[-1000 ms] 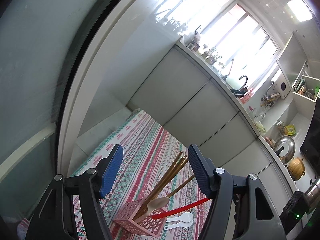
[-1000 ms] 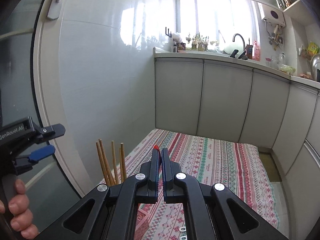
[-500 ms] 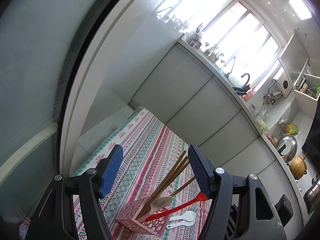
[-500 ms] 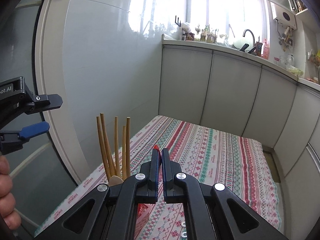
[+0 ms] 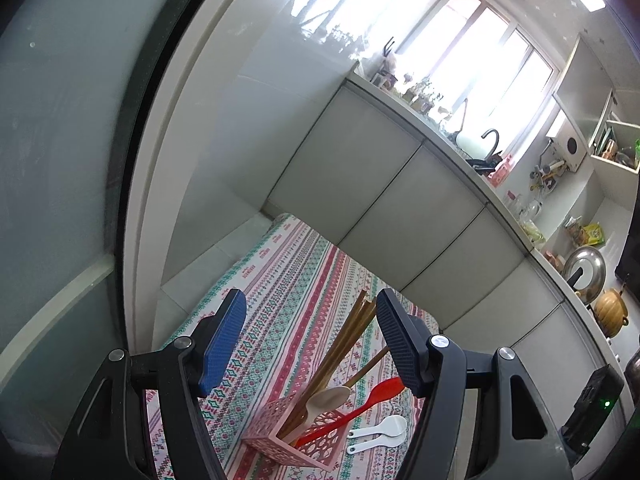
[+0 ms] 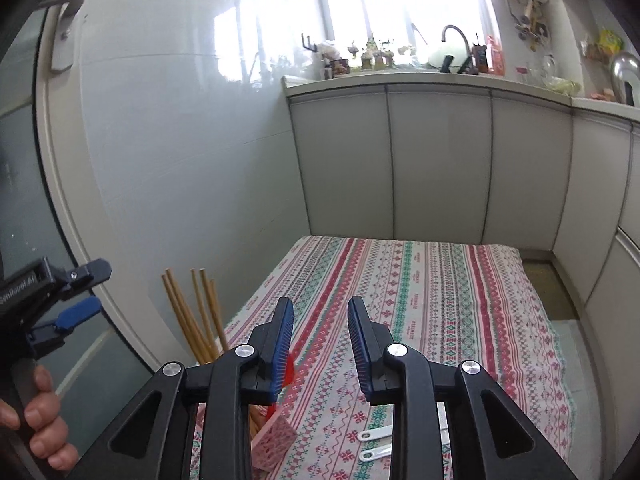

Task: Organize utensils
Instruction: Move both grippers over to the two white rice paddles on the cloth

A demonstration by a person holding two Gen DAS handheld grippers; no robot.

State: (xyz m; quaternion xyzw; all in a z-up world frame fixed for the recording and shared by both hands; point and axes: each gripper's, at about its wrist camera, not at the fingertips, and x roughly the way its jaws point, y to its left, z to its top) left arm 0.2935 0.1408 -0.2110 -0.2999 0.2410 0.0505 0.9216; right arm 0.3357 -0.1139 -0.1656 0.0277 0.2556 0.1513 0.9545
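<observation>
Chopsticks (image 5: 347,340) stand bundled in the pink holder (image 5: 296,436) on the striped tabletop (image 5: 288,280), leaning up between the fingers of your left tool (image 5: 310,338), whose jaws are spread wide with nothing in them. A wooden spoon (image 5: 326,398) rests in the same holder, and the red spoon (image 5: 360,402) slants out of it toward your right, its bowl tucked behind the left tool's right finger. Two white spoons (image 5: 380,432) lie flat on the cloth just beside the holder, on your right.

Your right tool (image 6: 320,332) hangs above the holder with its jaws parted and empty; the red spoon (image 6: 289,372) shows as a sliver against the inner face of its left finger, though you cannot tell from here whether they touch. The tool's frame covers most of the holder (image 6: 274,444), leaving only a pink corner below it. The chopsticks (image 6: 192,316) rise to the left of that finger, apart from it. The handles of the white spoons (image 6: 374,446) peek out between the tool's arms.

Your left hand (image 6: 36,420) grips the other tool's handle at the left edge, near the glass door (image 6: 24,184). Grey cabinets (image 6: 436,160) close off the far end of the tabletop, with a sink tap (image 6: 456,36) and clutter on the counter above.
</observation>
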